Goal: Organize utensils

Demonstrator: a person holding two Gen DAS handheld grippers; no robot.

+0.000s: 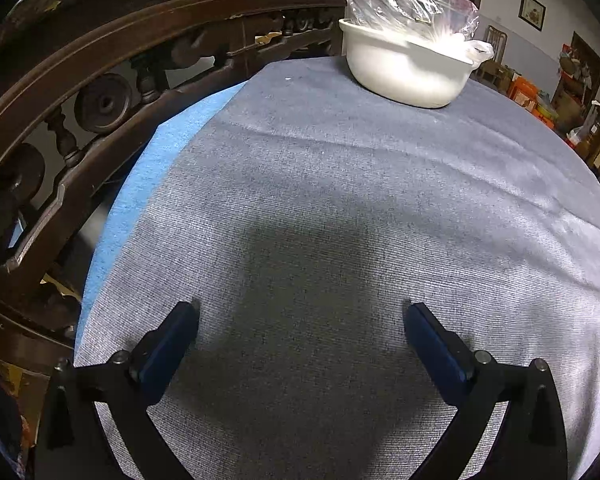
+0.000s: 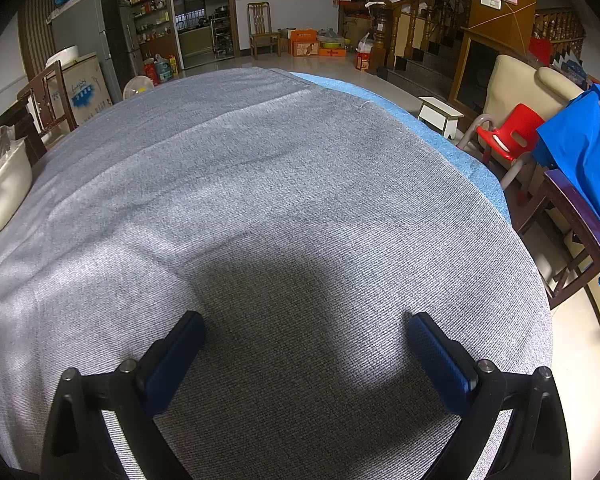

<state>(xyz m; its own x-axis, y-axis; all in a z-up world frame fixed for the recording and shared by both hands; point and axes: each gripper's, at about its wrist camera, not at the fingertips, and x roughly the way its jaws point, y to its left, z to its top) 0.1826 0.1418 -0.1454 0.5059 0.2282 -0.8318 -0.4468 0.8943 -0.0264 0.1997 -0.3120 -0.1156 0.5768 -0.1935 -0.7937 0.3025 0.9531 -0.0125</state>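
A white tub (image 1: pixel 408 68) stands at the far edge of the grey-clothed table (image 1: pixel 320 208), with a clear plastic bag (image 1: pixel 400 0) of something in it; what the bag holds I cannot make out. The same tub (image 2: pixel 4 192) shows at the left edge of the right wrist view. My left gripper (image 1: pixel 300 312) hovers over bare cloth well short of the tub, its jaws wide open with nothing between them. My right gripper (image 2: pixel 306 322) is open too, over bare cloth, nothing between its blue pads (image 2: pixel 440 356).
A dark carved wooden chair back (image 1: pixel 80 100) rises close along the table's left side. A blue underlay (image 2: pixel 440 128) peeks out at the table's edges. Beyond the right edge stand a dark chair with a blue cloth (image 2: pixel 584 152), a red child's chair (image 2: pixel 512 132) and a white stool (image 2: pixel 440 114).
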